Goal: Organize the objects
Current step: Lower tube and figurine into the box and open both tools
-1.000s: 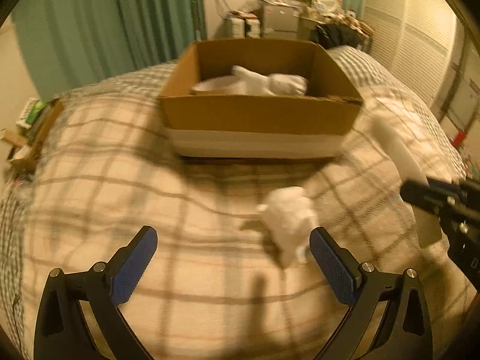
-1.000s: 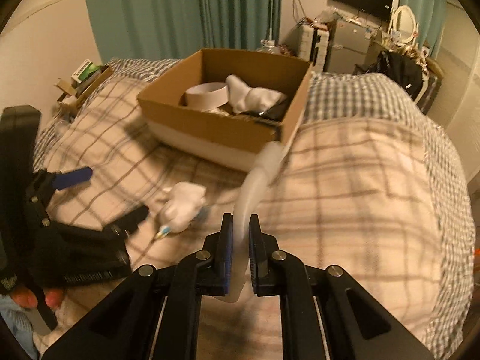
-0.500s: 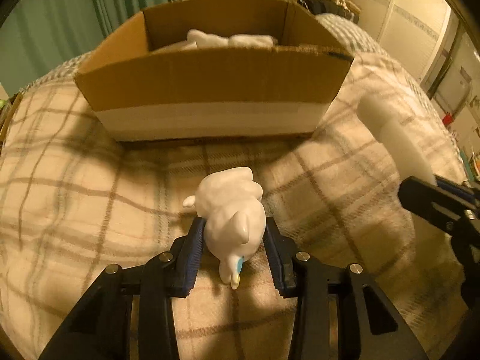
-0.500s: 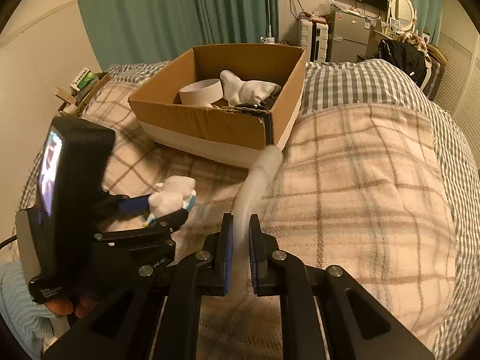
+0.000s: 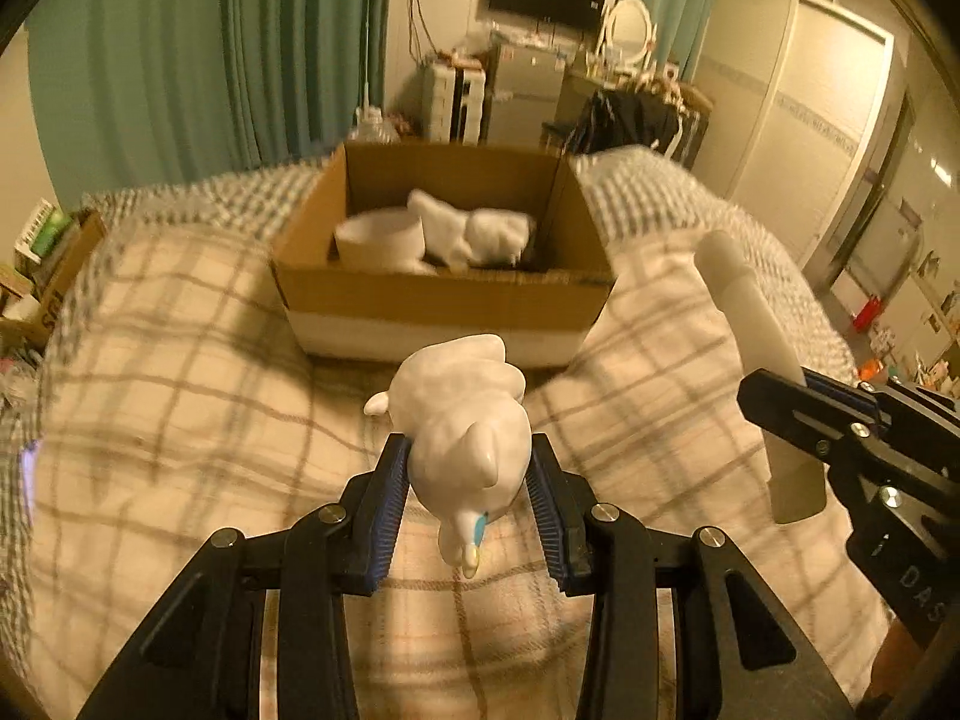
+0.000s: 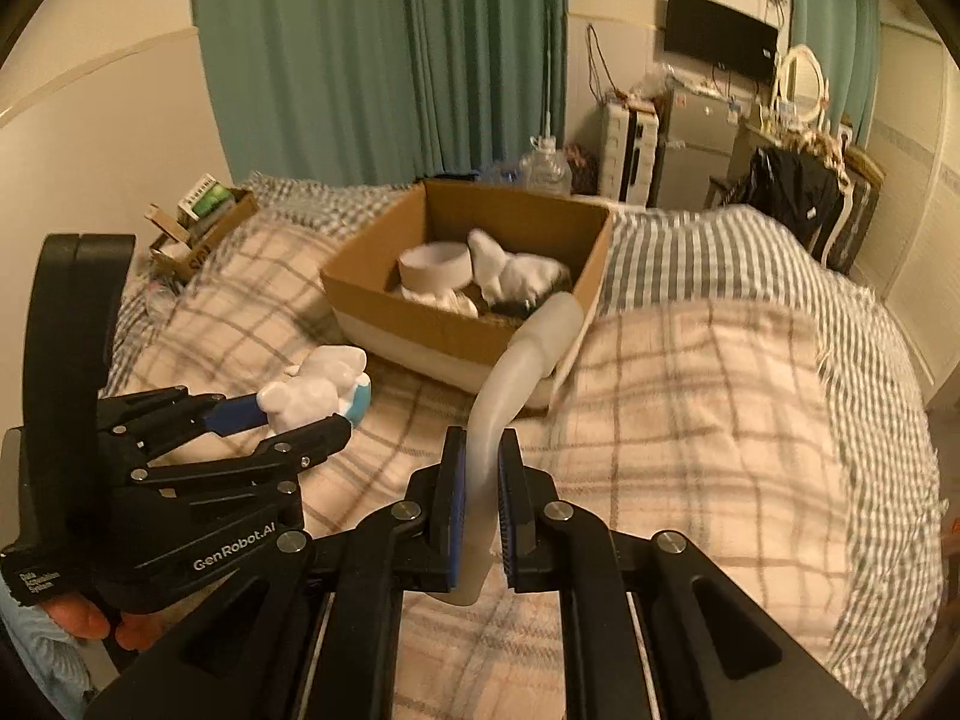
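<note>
While the left tongs (image 5: 471, 504) are clamped on the small glossy white animal figurine (image 5: 465, 426), that figurine shows smooth rounded lumps, a short ear-like nub on its left flank, and a pale beak-like tip with a touch of blue and yellow. Its long axis runs along the tongs' fingers: the beaked end points back toward the left wrist camera and slightly down, the plump rear end points ahead toward the open brown cardboard box with a white band along its base (image 5: 444, 300). Seen from the right wrist, the figurine (image 6: 315, 387) hangs clear above the beige plaid blanket on the bed (image 6: 690, 420), a blue patch showing at its far side. The right tongs (image 6: 478, 501) are closed on the long pale translucent curved tube-like piece (image 6: 522, 366), gripping it near its lower end; it rises from the blue pads (image 6: 453, 492) and bends up and to the right, its wider far end pointing toward the near right corner of the box. From the left wrist the same piece (image 5: 750, 324) stands tilted just right of the box. Inside the box lie a white ring-shaped roll (image 5: 378, 237) and a crumpled white soft object (image 5: 480, 231).
</note>
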Tool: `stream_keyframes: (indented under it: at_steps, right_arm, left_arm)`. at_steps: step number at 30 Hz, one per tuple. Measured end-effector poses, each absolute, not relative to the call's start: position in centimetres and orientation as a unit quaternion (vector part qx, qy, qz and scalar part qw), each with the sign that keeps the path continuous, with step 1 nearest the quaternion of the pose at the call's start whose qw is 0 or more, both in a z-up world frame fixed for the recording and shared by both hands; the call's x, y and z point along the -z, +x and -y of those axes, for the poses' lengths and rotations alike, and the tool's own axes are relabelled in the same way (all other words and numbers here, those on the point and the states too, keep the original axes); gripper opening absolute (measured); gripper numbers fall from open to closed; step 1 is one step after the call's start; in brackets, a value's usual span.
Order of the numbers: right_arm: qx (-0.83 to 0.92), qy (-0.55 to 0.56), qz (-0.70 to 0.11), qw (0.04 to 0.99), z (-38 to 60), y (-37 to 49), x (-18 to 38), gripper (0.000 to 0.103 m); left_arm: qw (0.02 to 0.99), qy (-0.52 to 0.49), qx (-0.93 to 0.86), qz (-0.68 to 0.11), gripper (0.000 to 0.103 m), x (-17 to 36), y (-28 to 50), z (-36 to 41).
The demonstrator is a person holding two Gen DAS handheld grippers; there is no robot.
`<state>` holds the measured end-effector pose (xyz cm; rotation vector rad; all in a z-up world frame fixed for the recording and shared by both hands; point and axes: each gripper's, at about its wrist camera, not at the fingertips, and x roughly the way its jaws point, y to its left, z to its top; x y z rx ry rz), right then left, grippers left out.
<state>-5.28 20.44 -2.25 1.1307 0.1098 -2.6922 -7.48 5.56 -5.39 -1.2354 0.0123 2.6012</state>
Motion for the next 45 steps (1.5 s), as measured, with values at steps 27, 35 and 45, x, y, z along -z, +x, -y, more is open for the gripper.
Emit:
stream_keyframes:
  at_steps: [27, 35, 45]
  right_arm:
    - [0.940, 0.296, -0.127, 0.114, -16.3, -19.0, -9.4, 0.009]
    - [0.922, 0.351, -0.106, 0.123, -17.3, -25.5, -3.2, 0.009]
    - [0.889, 0.426, -0.100, 0.134, -17.5, -28.4, 5.3, 0.010]
  left_arm:
    - [0.110, -0.345, -0.932, -0.025, 0.040, -5.9, -20.5, -4.1]
    - [0.103, -0.395, -0.912, -0.042, 0.040, 0.3, -26.4, -5.3]
    - [0.105, -0.450, -0.885, -0.056, 0.040, 7.5, -28.3, -5.8]
